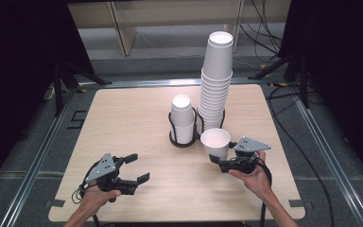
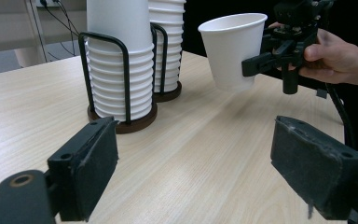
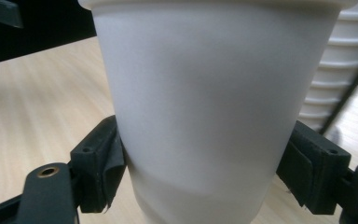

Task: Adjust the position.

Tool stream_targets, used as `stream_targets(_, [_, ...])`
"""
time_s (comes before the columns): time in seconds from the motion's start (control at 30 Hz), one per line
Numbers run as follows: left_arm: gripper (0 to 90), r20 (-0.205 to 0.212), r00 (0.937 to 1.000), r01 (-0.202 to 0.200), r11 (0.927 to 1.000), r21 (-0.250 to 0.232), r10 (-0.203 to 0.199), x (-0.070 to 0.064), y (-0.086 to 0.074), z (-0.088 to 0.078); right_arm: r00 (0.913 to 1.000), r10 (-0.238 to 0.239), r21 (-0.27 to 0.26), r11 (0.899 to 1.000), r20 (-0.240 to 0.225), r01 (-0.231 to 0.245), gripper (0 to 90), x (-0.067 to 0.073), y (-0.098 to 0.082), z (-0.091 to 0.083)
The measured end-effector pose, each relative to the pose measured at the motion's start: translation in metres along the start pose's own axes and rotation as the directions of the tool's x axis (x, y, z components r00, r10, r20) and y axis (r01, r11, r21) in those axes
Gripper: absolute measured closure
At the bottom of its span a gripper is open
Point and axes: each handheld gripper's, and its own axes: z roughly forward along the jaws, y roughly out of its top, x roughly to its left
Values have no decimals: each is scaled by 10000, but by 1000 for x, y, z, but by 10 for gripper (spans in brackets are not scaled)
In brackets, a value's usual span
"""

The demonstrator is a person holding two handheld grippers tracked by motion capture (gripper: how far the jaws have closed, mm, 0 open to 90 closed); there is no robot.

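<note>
Two grippers (image 1: 137, 169) (image 1: 220, 161), one cup (image 1: 216, 142), two stacks (image 1: 183, 119) (image 1: 216, 82)

Left tongs (image 1: 136, 168) rest low with jaws parted and empty; right tongs (image 1: 216, 161) are clamped, held above the table.

A light wooden desk (image 1: 137, 109) with rounded corners stands on a grey floor (image 1: 33, 137), framed by metal rails (image 1: 28, 170). Behind it sits pale wooden furniture (image 1: 123, 23); black cables (image 1: 264, 23) trail across the floor, with dark drapes (image 1: 23, 47) at both sides.
</note>
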Motion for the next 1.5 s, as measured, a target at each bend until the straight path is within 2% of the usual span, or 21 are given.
stream_targets(0.1, [145,2,10000,9,10000,10,-9,0,0,0,9984,537,284,9981,184,-542,234,-3,-4,-2])
stream_targets(0.13, [145,50,10000,36,10000,-37,-36,0,-1,1,9994,141,175,9997,321,-147,234,-7,-5,-2])
stream_targets(0.33, [145,-81,10000,38,9998,172,-36,0,-1,-1,9985,365,206,9991,412,-374,233,-14,-9,0])
stream_targets(0.4, [145,-93,10000,13,9998,196,-11,1,-1,-1,9968,636,512,9965,477,-660,233,-16,-11,0])
stream_targets(0.63, [145,-135,9999,15,9999,157,-13,1,-1,-1,9966,282,739,9967,777,-340,233,-26,-15,-1])
stream_targets(0.7, [145,-139,9999,12,9999,158,-10,1,-1,-1,9954,674,845,9937,676,-731,233,-26,-17,-2])
stream_targets(0.77, [145,-169,9999,27,9999,150,-24,2,-2,-1,9962,325,1042,9937,811,-409,233,-30,-19,-4])
stream_targets(0.8, [145,-167,9998,60,9999,110,-58,2,-2,-1,9962,230,890,9956,839,-304,233,-31,-19,-5])
stream_targets(0.83, [145,-78,9999,104,9999,-85,-104,3,-3,1,9955,441,1125,9922,834,-533,232,-30,-20,-7])
stream_targets(0.87, [145,-201,9998,22,9999,162,-19,3,-3,-1,9948,566,1134,9914,842,-660,232,-30,-21,-7])
stream_targets(0.93, [145,-236,9997,118,9999,88,-116,3,-4,0,9945,465,1116,9921,936,-569,232,-33,-22,-9])
stream_targets(1.0, [145,-322,9995,64,9999,93,-61,5,-4,-1,9921,784,1273,9877,983,-907,231,-32,-22,-13])
stream_targets(1.1, [145,-246,9996,140,9998,-113,-143,7,-6,1,9929,230,1137,9929,1164,-363,231,-36,-23,-13])
stream_targets(1.13, [145,-386,9991,192,9998,-84,-195,9,-6,0,9907,743,1396,9861,1144,-901,231,-33,-23,-15])
stream_targets(1.17, [145,-395,9990,210,9997,-135,-215,9,-6,0,9925,422,1388,9886,1149,-581,231,-36,-24,-15])
stream_targets(1.23, [145,-389,9989,238,9996,-163,-244,10,-7,-1,9925,562,1500,9860,1081,-722,231,-35,-24,-16])
stream_targets(1.3, [145,-404,9988,261,9995,-168,-267,10,-6,-1,9924,208,1436,9889,1216,-383,231,-37,-25,-16])
stream_targets(1.33, [145,-393,9989,251,9996,-163,-257,10,-6,-1,9914,610,1571,9844,1157,-789,231,-35,-25,-16])
stream_targets(1.4, [145,-510,9985,208,9998,68,-204,9,-6,-2,9925,409,1646,9846,1149,-596,231,-37,-26,-16])
stream_targets(1.43, [145,-483,9987,194,9998,59,-191,9,-6,-2,9908,691,1740,9807,1162,-888,231,-34,-26,-16])
stream_targets(1.5, [145,-512,9985,199,9998,55,-196,9,-6,-1,9909,586,1774,9809,1214,-797,231,-35,-26,-16])
